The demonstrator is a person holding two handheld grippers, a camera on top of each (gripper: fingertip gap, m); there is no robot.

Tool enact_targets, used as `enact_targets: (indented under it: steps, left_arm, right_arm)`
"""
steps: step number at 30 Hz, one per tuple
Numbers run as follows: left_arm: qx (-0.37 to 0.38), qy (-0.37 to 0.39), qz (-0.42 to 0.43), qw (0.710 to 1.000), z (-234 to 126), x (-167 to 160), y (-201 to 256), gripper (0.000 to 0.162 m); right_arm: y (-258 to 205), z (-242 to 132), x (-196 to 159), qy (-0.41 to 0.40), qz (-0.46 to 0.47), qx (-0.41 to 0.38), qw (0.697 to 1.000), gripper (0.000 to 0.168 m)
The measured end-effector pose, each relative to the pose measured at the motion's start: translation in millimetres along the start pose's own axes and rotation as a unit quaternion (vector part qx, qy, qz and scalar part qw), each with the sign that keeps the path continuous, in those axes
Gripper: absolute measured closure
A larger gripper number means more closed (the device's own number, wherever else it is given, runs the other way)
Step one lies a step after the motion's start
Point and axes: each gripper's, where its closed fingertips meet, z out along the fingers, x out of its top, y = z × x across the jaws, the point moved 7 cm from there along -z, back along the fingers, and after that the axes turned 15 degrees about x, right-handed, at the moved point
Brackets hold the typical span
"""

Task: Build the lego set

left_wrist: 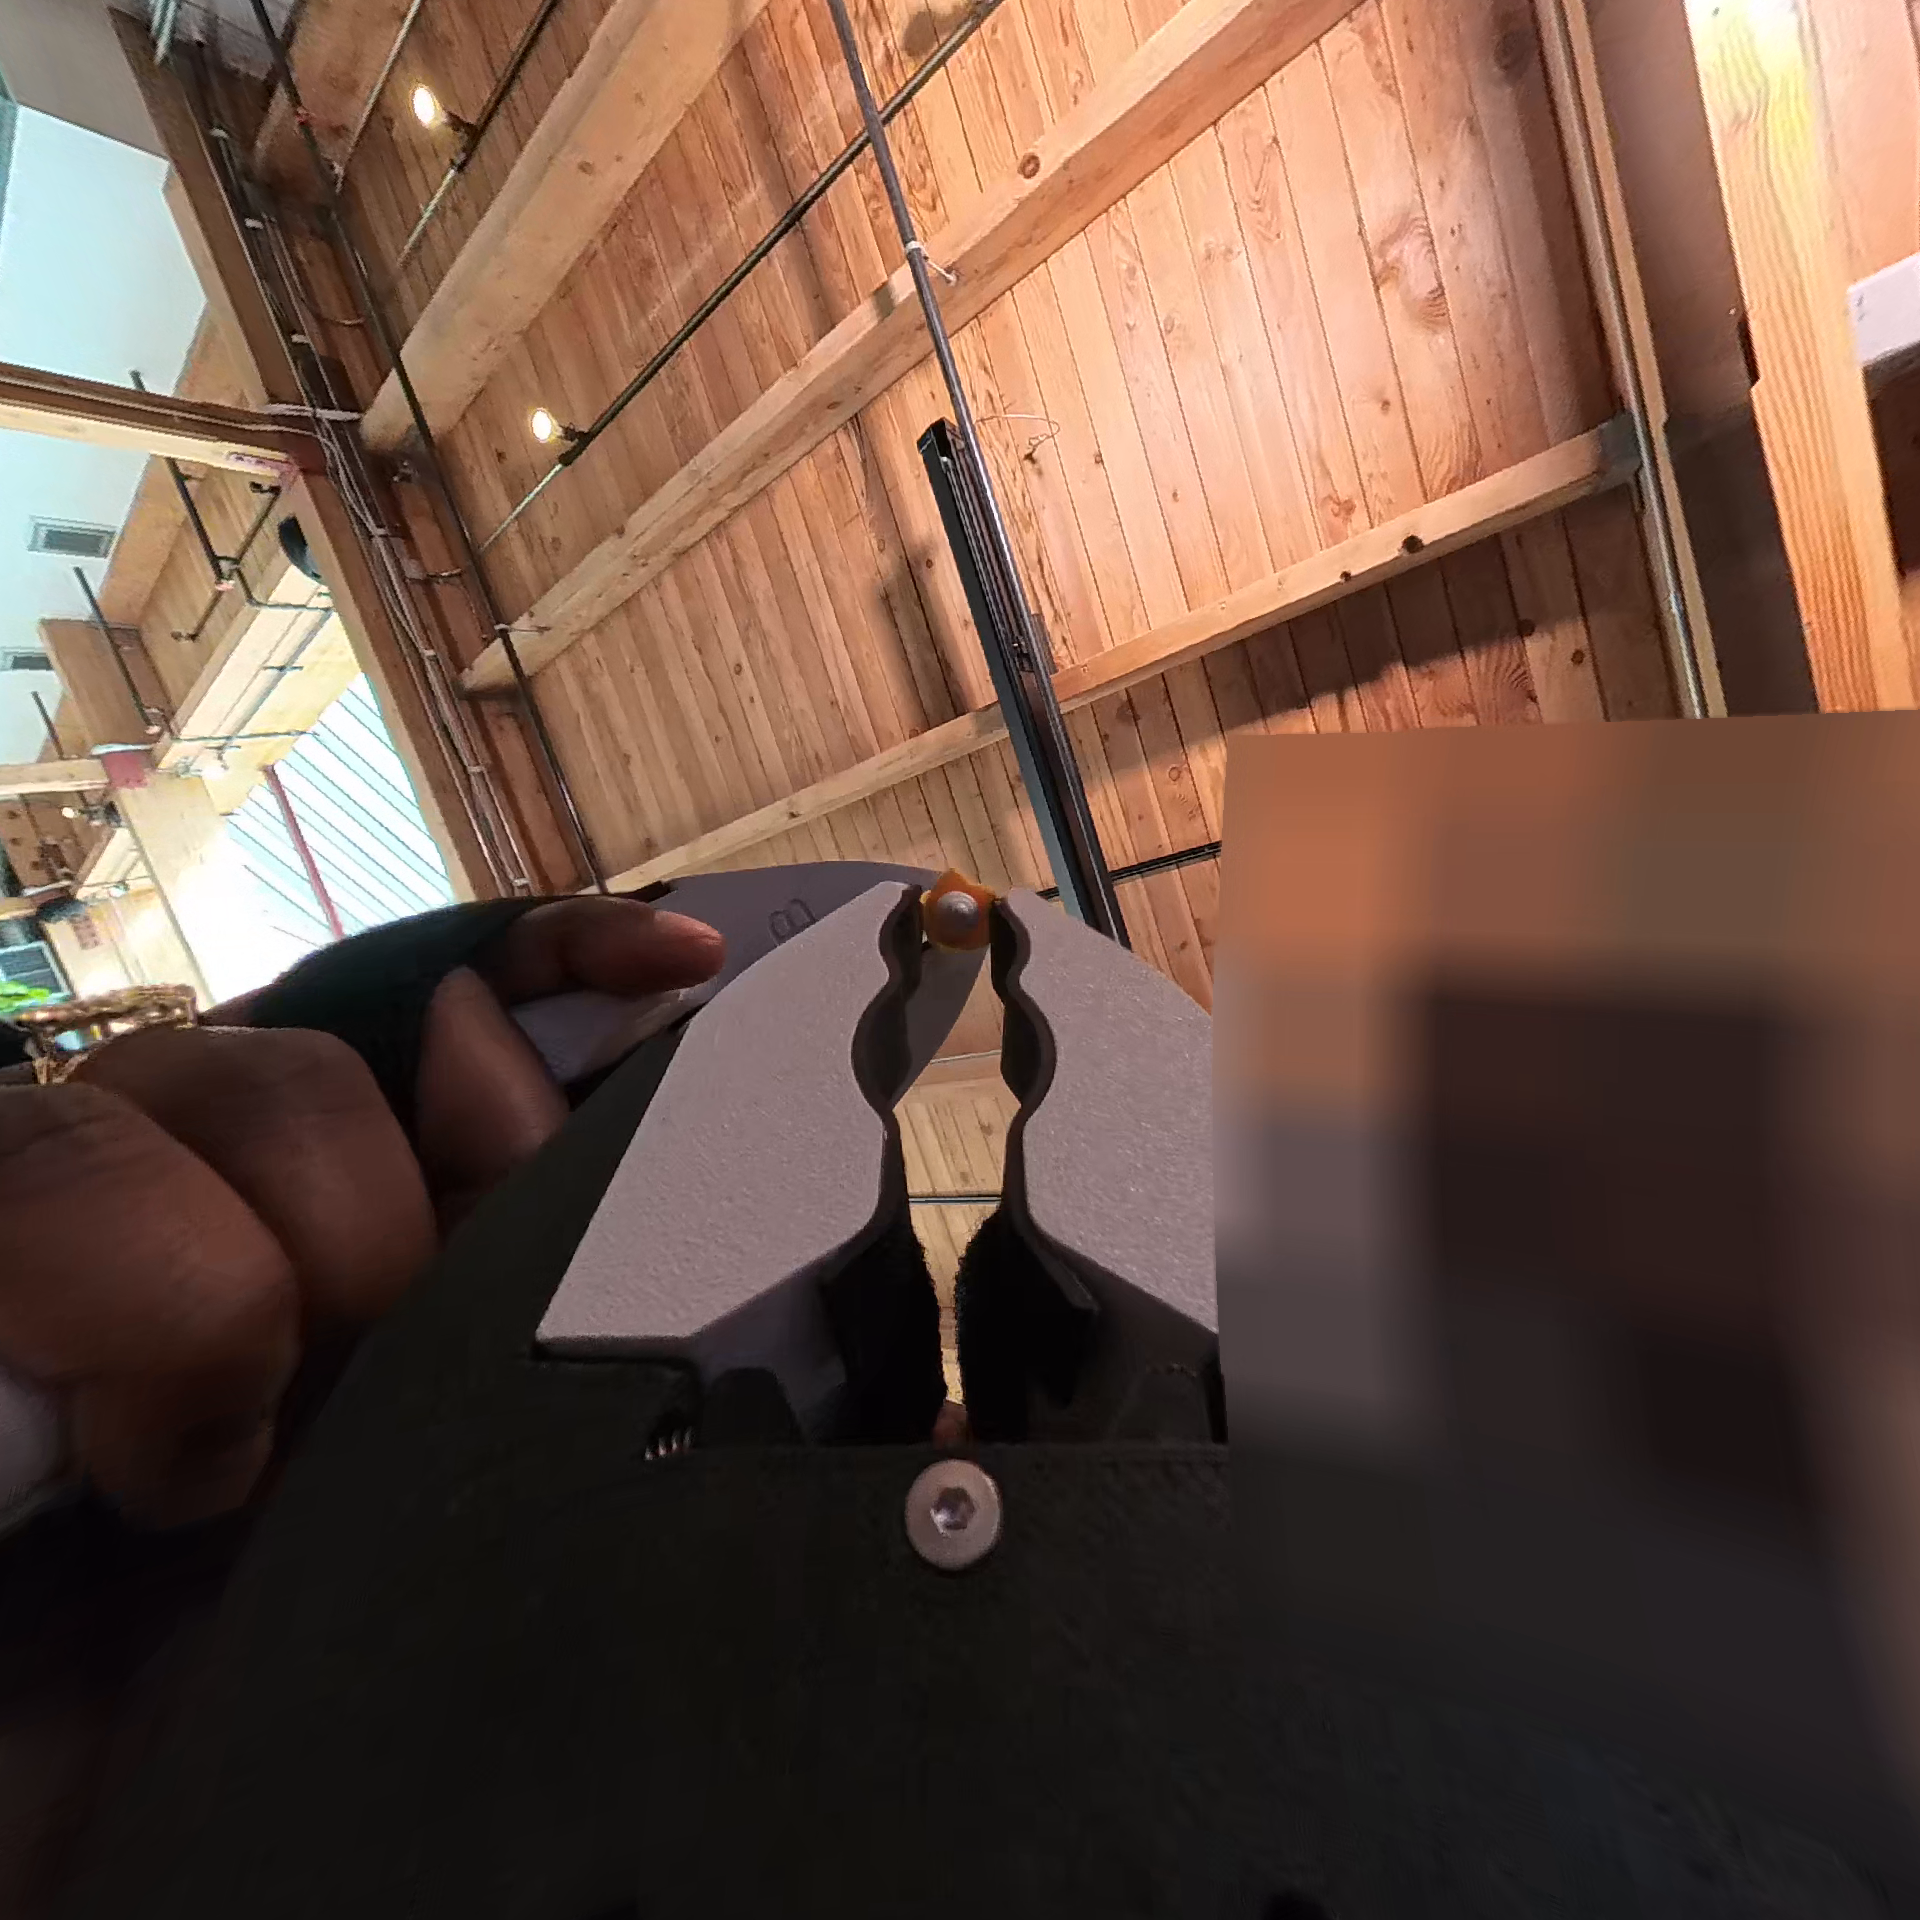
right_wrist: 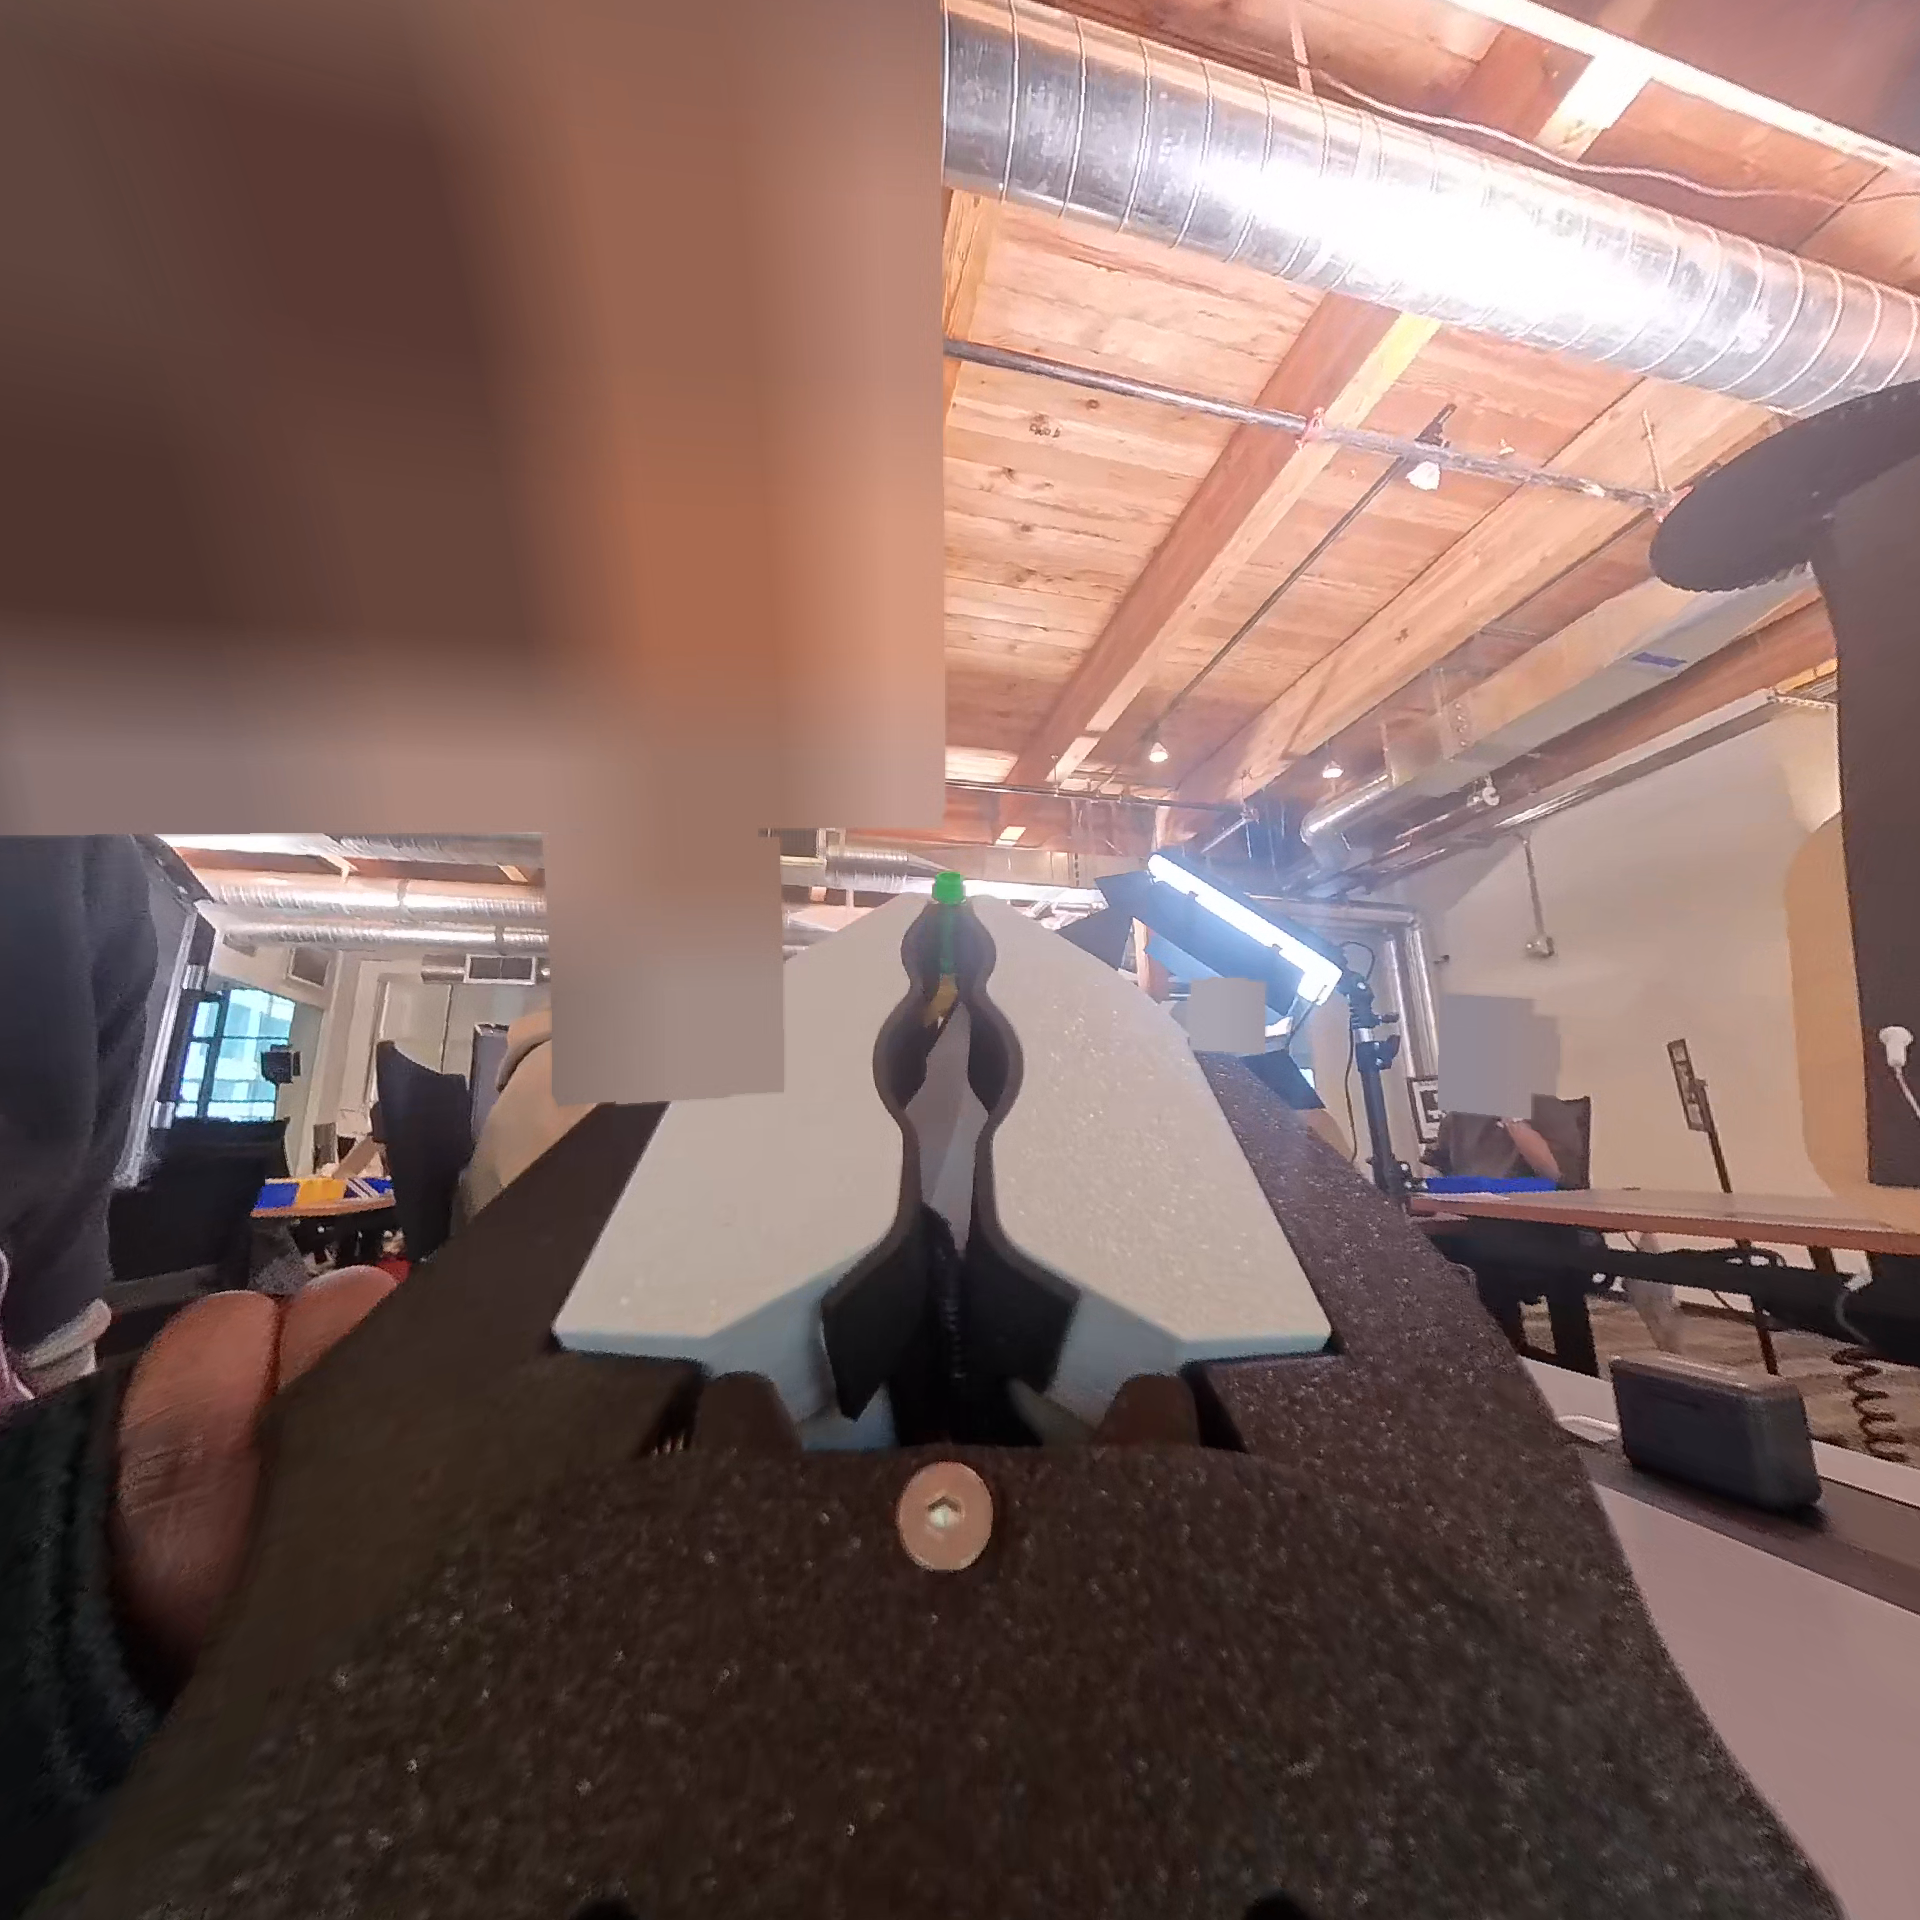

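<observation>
Your left gripper (left_wrist: 958, 914) is clenched almost fully, its tips pinching a small orange Lego piece (left_wrist: 954, 922) with a grey round stud at its centre; it points up at the wooden plank ceiling (left_wrist: 1195, 436). Your right gripper (right_wrist: 948, 914) is likewise nearly closed, clamping a thin green Lego rod (right_wrist: 947, 914) whose round top pokes out just above the tips, with a bit of yellow showing lower down between the fingers. A silver duct (right_wrist: 1403, 239) runs overhead.
</observation>
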Motion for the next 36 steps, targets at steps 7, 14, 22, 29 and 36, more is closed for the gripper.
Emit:
enact_targets:
  steps: [7,14,22,29,36]
  left_arm:
    - [0.021,-0.014,0.067,0.997,-1.3,0.7,3.9,0.148]
    - [0.031,-0.021,0.085,0.996,-3.0,-2.6,1.6,0.148]
    - [0.04,-0.03,0.104,0.993,-3.2,-2.6,-0.2,0.149]
    - [0.063,-0.051,0.176,0.981,-2.4,-1.2,3.7,0.149]
    - [0.102,-0.066,0.358,0.926,-3.0,5.1,17.0,0.148]
  right_arm:
    - [-2.9,-1.4,0.4,0.006,0.009,0.0,1.0,0.165]
    - [-9.5,-7.2,0.3,0.015,0.001,-0.013,1.0,0.165]
    - [-11.6,-11.3,1.4,0.011,0.001,-0.023,1.0,0.165]
    - [-12.2,-13.0,5.0,0.01,0.014,-0.023,1.0,0.165]
    - [-9.6,-20.3,21.2,-0.055,0.009,-0.04,0.998,0.152]
